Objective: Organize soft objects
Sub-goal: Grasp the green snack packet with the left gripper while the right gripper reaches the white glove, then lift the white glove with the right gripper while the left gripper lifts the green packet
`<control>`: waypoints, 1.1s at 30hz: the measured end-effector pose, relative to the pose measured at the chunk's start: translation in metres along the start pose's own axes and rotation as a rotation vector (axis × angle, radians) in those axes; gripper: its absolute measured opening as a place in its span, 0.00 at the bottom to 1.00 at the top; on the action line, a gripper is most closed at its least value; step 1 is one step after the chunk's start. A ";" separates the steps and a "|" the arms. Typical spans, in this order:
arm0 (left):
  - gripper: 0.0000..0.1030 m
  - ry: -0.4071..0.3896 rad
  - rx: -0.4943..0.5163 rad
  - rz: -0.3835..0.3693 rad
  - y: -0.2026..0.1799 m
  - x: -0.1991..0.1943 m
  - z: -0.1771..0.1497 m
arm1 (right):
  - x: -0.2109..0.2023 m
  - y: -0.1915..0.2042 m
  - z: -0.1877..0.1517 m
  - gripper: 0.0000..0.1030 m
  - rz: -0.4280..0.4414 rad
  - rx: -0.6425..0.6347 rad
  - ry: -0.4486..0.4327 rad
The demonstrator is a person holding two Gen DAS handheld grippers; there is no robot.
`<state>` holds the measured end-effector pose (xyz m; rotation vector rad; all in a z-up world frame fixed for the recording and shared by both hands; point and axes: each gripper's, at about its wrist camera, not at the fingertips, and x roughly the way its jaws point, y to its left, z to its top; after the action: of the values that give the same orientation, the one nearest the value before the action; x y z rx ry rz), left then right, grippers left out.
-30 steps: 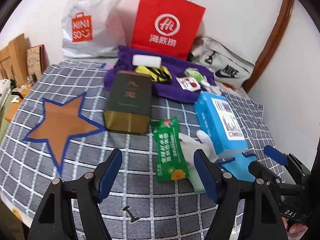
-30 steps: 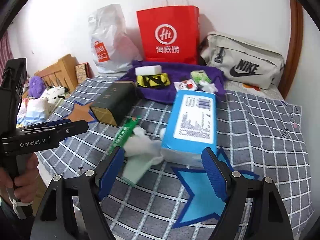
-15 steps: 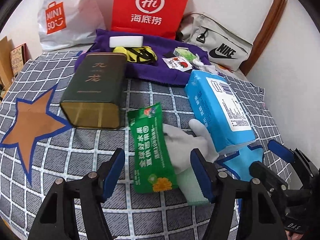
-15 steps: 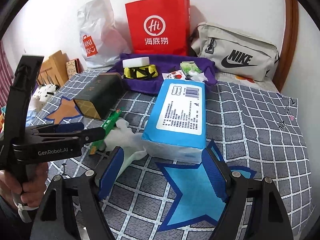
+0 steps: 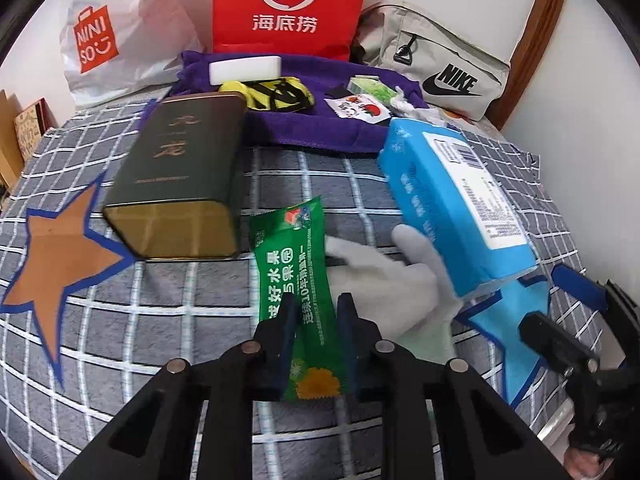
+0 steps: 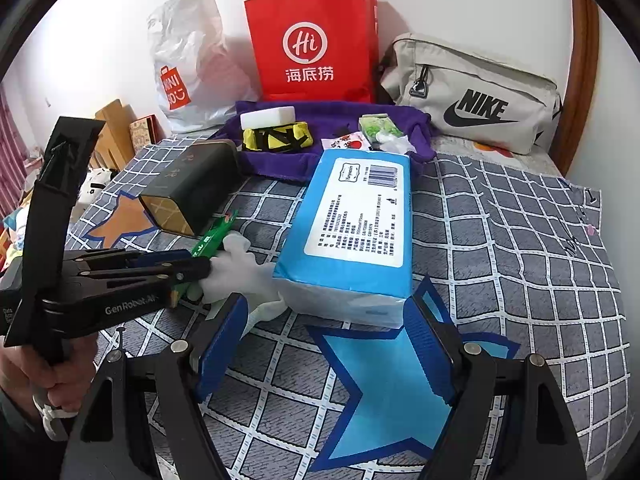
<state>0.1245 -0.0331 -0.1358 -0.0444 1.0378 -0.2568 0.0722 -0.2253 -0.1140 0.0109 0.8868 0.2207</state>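
The left tongs [image 5: 314, 336] are drawn narrow, their two blue pads [image 5: 287, 344] pressed against the near end of a green snack packet [image 5: 298, 280], which is gripped between them on the checked cloth [image 5: 160, 312] that covers the surface. The rest of the packet is seen stretching ahead of the left tongs, its far end lying just right of a dark green tin [image 5: 182, 176] laid on its side. Just to the right of these tongs a pale grey glove [image 5: 400, 284] is spread, partly overlapped by the packet and touching the near end of a blue tissue pack [image 5: 452, 200].

The right tongs [image 6: 324, 356] are held wide apart and nothing is held between them; a blue star patch [image 6: 384, 392] on the cloth is framed between their pads. Directly ahead of them the tissue pack [image 6: 356, 220] is lying flat, label upward. To their left the left tongs [image 6: 176, 266] are viewed from the side, clamped on the packet [image 6: 208, 242], with the glove [image 6: 240, 272] bunched beside them.

Far ahead of both tongs a purple towel [image 6: 340, 116] is spread, and on it a white block [image 6: 267, 117], a yellow-and-black bundle [image 6: 276, 138] and small sachets [image 6: 348, 144] are laid. Behind the towel a red paper bag [image 6: 316, 40], a white plastic bag [image 6: 188, 60] and a grey Nike pouch [image 6: 476, 96] are stood against the wall.
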 end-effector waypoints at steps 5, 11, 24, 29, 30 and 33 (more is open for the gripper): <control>0.18 0.002 -0.037 -0.003 0.020 -0.006 -0.005 | 0.002 0.003 -0.001 0.78 0.008 -0.005 0.004; 0.21 0.011 0.003 0.021 0.015 -0.002 -0.006 | 0.002 0.008 -0.002 0.78 0.010 -0.026 0.010; 0.46 0.020 0.049 0.099 0.021 0.026 0.003 | 0.007 0.013 -0.003 0.78 0.071 -0.028 0.038; 0.29 0.007 0.105 0.110 0.017 0.021 -0.002 | 0.020 0.024 -0.005 0.78 0.145 -0.012 0.081; 0.28 0.007 0.095 0.096 0.020 0.018 -0.004 | 0.023 0.027 -0.006 0.78 0.148 -0.016 0.088; 0.27 0.004 0.078 0.092 0.029 0.011 -0.010 | 0.037 0.037 -0.008 0.78 0.160 -0.015 0.125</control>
<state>0.1268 -0.0065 -0.1543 0.0746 1.0298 -0.2136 0.0812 -0.1822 -0.1438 0.0544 1.0100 0.3811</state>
